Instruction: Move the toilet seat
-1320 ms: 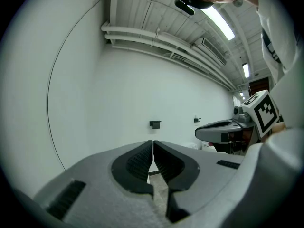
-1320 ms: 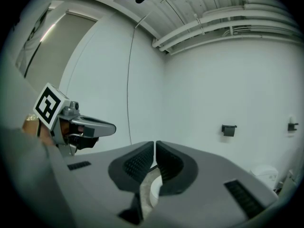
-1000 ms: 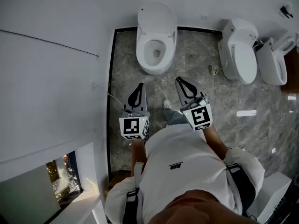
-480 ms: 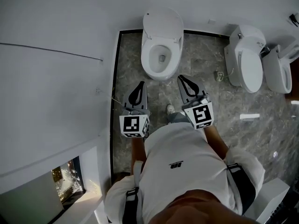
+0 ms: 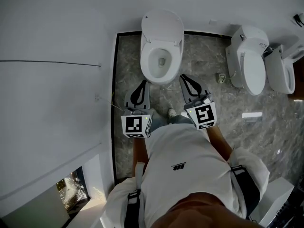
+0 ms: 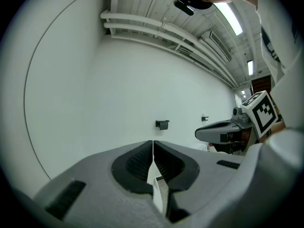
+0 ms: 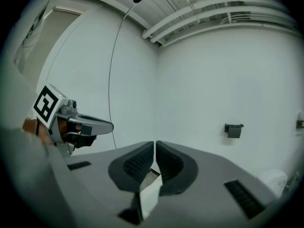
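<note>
Two grey handheld grippers, side by side, both pointing ahead. Left gripper (image 5: 143, 84): fingers (image 6: 137, 163) pressed shut, nothing between them. Right gripper (image 5: 183, 78): fingers (image 7: 135, 163) closed as well, empty.

White oval toilet seat (image 5: 148, 63) lies straight ahead, between the two sets of fingertips and just beyond them. It rings the open bowl of the white ceramic toilet. The white lid (image 5: 164, 23) stands raised against the wall, farther ahead of the fingers. I cannot tell whether either fingertip touches the bowl.

Two more white toilets (image 5: 250, 61) sit well to the right of the right fingers. Grey marbled floor (image 5: 128, 56) lies below.
</note>
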A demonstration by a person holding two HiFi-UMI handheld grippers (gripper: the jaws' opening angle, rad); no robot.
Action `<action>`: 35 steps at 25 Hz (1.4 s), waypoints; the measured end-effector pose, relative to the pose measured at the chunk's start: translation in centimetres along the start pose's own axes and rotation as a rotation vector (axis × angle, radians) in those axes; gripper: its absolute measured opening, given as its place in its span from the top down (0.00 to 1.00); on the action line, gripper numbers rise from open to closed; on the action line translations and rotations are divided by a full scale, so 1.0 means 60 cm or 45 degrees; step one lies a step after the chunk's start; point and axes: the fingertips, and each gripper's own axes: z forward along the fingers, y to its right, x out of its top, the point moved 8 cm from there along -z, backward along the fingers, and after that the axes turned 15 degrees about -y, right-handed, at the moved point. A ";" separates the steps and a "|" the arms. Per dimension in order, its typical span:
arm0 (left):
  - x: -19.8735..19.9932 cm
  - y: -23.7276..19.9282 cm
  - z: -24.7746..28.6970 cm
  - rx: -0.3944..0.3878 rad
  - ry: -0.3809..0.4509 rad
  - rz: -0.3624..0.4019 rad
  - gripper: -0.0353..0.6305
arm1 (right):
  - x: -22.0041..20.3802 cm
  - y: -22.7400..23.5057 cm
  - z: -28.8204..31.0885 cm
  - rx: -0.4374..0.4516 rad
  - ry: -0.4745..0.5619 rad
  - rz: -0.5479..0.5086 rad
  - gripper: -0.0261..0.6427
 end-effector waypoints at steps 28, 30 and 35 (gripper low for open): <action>0.022 -0.253 0.243 -0.366 -0.058 0.127 0.90 | 0.045 0.009 0.249 -0.338 -0.104 0.197 0.91; 0.021 -0.267 0.262 -0.398 -0.060 0.140 0.90 | 0.042 0.011 0.264 -0.371 -0.125 0.221 0.91; 0.004 -0.305 0.314 -0.473 -0.064 0.153 0.90 | 0.021 0.011 0.309 -0.447 -0.185 0.274 0.91</action>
